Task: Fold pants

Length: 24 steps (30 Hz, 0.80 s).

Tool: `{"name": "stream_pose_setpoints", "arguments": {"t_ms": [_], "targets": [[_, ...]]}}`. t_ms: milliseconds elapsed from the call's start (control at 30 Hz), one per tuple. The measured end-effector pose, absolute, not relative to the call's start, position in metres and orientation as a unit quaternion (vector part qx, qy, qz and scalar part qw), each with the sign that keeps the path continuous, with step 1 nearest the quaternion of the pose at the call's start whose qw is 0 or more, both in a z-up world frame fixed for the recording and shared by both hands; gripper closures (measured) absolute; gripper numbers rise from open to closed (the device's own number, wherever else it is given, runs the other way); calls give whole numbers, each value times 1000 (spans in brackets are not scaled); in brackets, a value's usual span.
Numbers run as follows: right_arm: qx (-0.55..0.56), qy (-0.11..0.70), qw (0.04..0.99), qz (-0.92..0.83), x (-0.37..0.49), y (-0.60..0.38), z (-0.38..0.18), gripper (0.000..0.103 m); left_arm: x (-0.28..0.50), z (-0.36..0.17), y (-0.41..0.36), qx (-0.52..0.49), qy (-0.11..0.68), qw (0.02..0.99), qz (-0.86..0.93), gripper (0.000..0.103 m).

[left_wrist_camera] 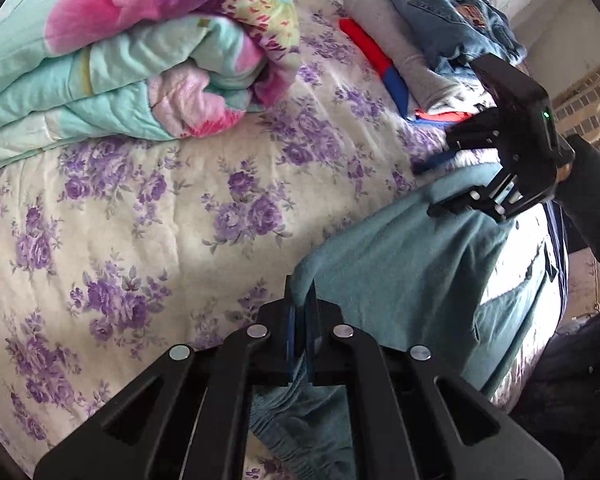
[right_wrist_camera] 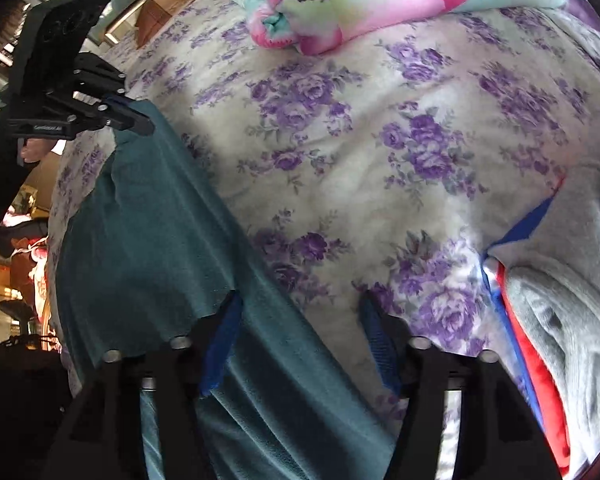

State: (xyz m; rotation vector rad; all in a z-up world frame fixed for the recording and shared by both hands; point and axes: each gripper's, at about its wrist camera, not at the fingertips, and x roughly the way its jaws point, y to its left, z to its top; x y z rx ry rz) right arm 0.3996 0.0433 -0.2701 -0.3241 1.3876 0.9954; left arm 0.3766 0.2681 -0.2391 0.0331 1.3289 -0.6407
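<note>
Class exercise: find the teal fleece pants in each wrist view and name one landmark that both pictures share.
Left wrist view: the teal fleece pants fill lower right, pinched in the left gripper.
Right wrist view: they run lower left, under the open right gripper.
Shared landmark: the pink-and-aqua flowered quilt, at top.

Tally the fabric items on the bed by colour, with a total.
Teal pants: 1, pinched by the left hand-held gripper
Denim garment: 1
Grey folded garment: 1
Red and blue garment: 1
Multicolour floral quilt: 1
Total: 5, on the purple floral bedsheet
</note>
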Motion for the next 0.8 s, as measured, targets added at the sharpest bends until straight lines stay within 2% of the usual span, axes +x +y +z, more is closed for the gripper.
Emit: {"name": "stream_pose_setpoints", "arguments": {"t_ms": [167, 400, 600, 800], "targets": [[-178, 573, 691, 402, 404, 52, -253, 101, 387, -240, 269, 17, 604, 755, -254, 100], [-194, 582, 696, 373, 409, 63, -267, 101, 394, -259, 264, 21, 620, 755, -214, 100], [-149, 551, 710, 413, 376, 43, -197, 101, 351, -199, 258, 48, 581, 774, -246, 100], [-133, 542, 684, 470, 274, 29, -156, 101, 259, -168, 254, 58, 571, 775, -265, 100]]}}
